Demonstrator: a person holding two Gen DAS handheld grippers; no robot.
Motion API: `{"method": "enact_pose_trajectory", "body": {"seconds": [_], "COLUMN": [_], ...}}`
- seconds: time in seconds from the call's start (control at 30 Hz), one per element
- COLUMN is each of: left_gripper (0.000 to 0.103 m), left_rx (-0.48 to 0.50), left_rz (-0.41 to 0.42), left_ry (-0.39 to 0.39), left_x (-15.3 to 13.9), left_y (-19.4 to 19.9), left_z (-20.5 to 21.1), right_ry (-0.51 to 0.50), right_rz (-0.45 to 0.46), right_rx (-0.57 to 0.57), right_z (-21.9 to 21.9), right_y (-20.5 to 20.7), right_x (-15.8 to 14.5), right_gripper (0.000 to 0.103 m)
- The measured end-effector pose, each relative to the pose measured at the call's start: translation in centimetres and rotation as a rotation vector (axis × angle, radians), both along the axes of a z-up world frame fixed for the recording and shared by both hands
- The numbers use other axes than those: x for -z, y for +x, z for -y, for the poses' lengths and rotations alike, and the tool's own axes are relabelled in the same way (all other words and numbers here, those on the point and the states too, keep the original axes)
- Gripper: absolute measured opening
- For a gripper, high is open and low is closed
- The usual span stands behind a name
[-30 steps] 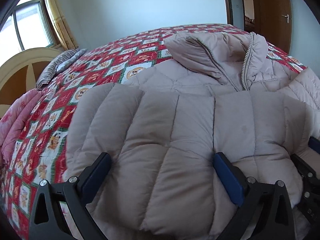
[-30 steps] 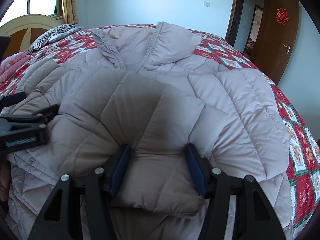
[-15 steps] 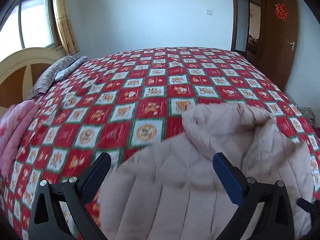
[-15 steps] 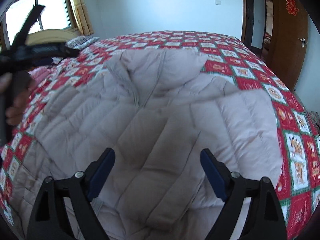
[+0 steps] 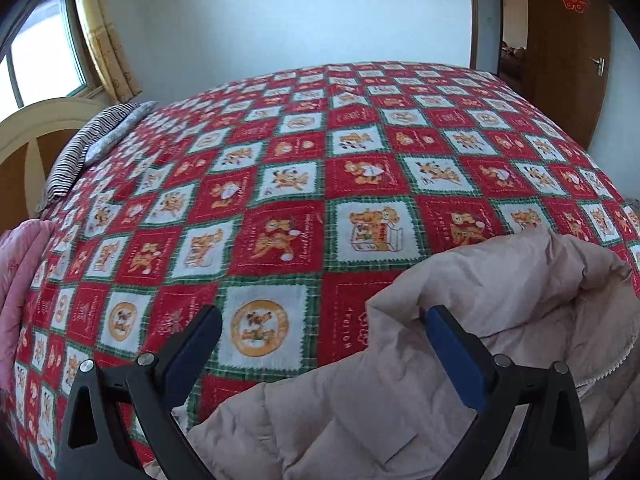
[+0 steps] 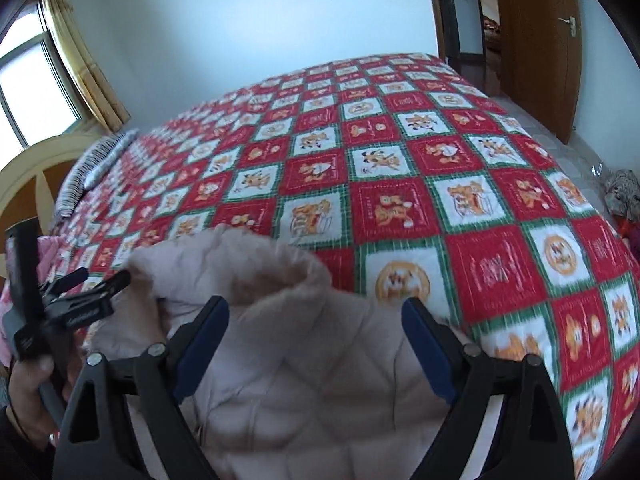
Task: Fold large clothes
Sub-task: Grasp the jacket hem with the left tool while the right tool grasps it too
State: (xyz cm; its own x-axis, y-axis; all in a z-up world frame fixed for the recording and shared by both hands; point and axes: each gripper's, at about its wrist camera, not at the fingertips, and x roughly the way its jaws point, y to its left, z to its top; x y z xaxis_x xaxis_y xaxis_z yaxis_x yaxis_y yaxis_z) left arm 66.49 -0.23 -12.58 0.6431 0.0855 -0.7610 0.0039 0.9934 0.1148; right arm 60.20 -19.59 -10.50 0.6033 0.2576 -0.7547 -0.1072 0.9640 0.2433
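A beige quilted puffer jacket (image 5: 460, 380) lies on the near part of the bed, collar end toward the far side; it also shows in the right wrist view (image 6: 288, 360). My left gripper (image 5: 324, 328) is open and empty, raised above the jacket's left edge. My right gripper (image 6: 316, 316) is open and empty, raised above the jacket's collar. The left gripper also shows at the left of the right wrist view (image 6: 96, 284), held in a hand.
A red, white and green checked bedspread (image 5: 320, 184) covers the bed. A striped pillow (image 5: 92, 140) lies at the far left by the wooden headboard (image 5: 32, 136). Pink bedding (image 5: 16, 272) is at the left edge. A brown door (image 5: 568, 48) stands at the right.
The right gripper, shut on a jacket fold a second ago, has opened and let go. Both grippers have lifted and tilted up, so more bedspread and less jacket shows.
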Motion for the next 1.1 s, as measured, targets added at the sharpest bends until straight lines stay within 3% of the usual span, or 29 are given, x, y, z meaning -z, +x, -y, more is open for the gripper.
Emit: {"method": "enact_pose_trajectory", "body": {"seconds": [0.13, 0.17, 0.2, 0.23, 0.27, 0.3, 0.37, 0.47, 0.63, 0.73, 0.9, 1.03, 1.1], "left_gripper": [0.102, 0.101, 0.089, 0.075, 0.038, 0.004, 0.004, 0.003, 0.002, 0.002, 0.002, 0.002, 0.002], "left_rx": [0.047, 0.058, 0.066, 0.086, 0.114, 0.145, 0.168, 0.214, 0.251, 0.255, 0.265, 0.269, 0.263], "left_rz": [-0.011, -0.006, -0.002, -0.004, -0.023, -0.053, -0.048, 0.052, 0.111, 0.105, 0.022, 0.021, 0.02], "left_ry": [0.036, 0.044, 0.051, 0.049, 0.034, 0.016, 0.032, 0.087, 0.103, 0.145, 0.174, 0.249, 0.245], "left_x": [0.9, 1.0, 1.0, 1.1, 1.1, 1.3, 0.7, -1.4, -2.2, -0.7, 3.3, 5.6, 5.8], "left_y": [0.4, 0.3, 0.2, 0.0, 0.0, -0.1, -0.8, -3.6, -8.1, -10.2, -11.3, -11.8, -11.7], "left_z": [1.3, 1.6, 1.8, 2.0, 2.1, 2.2, 2.4, 2.6, 1.8, 1.2, 0.6, 1.6, 1.7], "right_ry": [-0.004, 0.002, 0.002, -0.009, -0.016, -0.029, -0.051, -0.071, -0.15, -0.172, -0.221, -0.261, -0.245], "right_rz": [-0.092, -0.121, -0.148, -0.177, -0.192, -0.188, -0.141, -0.083, -0.048, -0.056, -0.089, -0.113, -0.125], "right_rx": [-0.025, -0.041, -0.06, -0.086, -0.105, -0.117, -0.123, -0.134, -0.15, -0.16, -0.178, -0.183, -0.198], "right_z": [-0.4, -0.4, -0.5, -0.7, -0.8, -0.8, -0.6, 0.2, 0.7, 0.7, 0.6, 0.4, 0.6], "right_y": [3.3, 3.9, 4.1, 4.2, 4.2, 3.8, 2.7, 0.4, -2.4, -3.6, -5.4, -5.5, -5.6], "right_x": [1.6, 2.1, 2.5, 3.0, 3.1, 3.0, 2.1, 1.1, 1.6, 2.8, 4.8, 5.4, 5.1], "right_gripper": [0.09, 0.084, 0.077, 0.057, 0.027, 0.015, 0.01, 0.007, 0.005, 0.004, 0.003, 0.003, 0.006]}}
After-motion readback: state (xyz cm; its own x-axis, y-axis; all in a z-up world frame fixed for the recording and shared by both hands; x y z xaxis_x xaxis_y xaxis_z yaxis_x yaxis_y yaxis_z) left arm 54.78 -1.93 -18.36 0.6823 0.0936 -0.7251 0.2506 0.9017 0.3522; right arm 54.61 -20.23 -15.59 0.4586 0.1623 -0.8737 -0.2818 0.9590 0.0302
